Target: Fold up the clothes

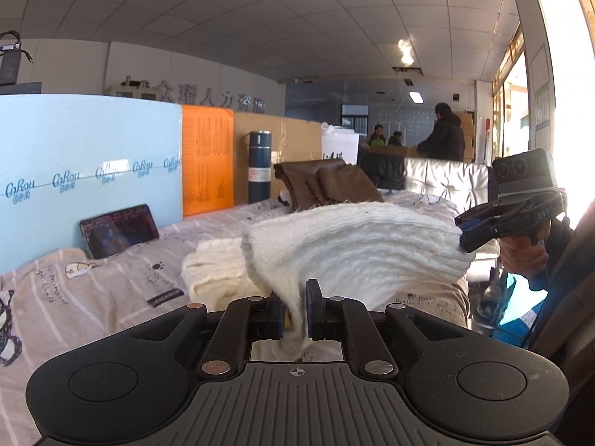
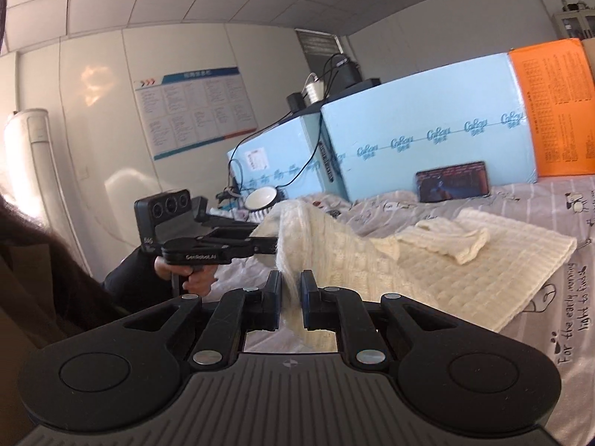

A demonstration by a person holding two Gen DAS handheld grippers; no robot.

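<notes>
A cream knit sweater (image 1: 353,238) lies on the bed, its near edge lifted and stretched between both grippers. In the left wrist view my left gripper (image 1: 295,293) is shut on a bunched fold of that edge. My right gripper (image 1: 465,239), held by a hand at the right, pinches the other end. In the right wrist view the right gripper (image 2: 292,290) is shut on the sweater (image 2: 465,260), and the left gripper (image 2: 271,247) grips it further left. A sleeve (image 2: 446,241) lies folded across the flat part.
The bed has a striped printed sheet (image 1: 93,290). A folded brown garment (image 1: 327,186) lies behind the sweater. A tablet (image 1: 119,228) leans on a light blue board (image 1: 89,156), with a dark blue flask (image 1: 259,165) nearby. A white bowl (image 2: 262,197) sits beside cables. Several people (image 1: 442,137) stand far back.
</notes>
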